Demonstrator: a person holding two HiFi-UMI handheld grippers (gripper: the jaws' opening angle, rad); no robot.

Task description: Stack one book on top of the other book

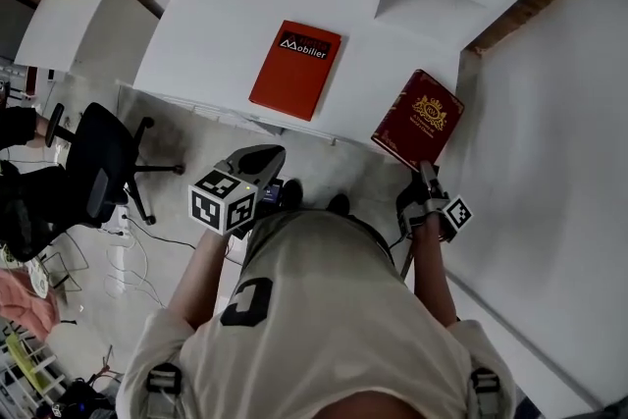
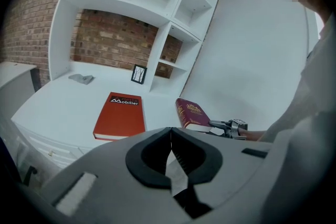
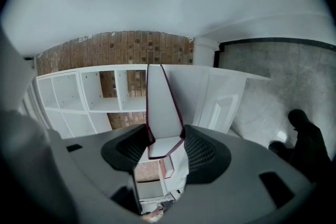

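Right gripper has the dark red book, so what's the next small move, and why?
Probably carry the maroon book leftward until it hangs over the orange book. The right gripper is clamped on the maroon book's near edge at the right end of the desk. The orange book lies flat mid-desk, well apart from it, with nothing on top.

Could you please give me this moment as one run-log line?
left claw: shut, empty | right claw: shut on maroon book | orange book: flat on desk | stack: not yet done
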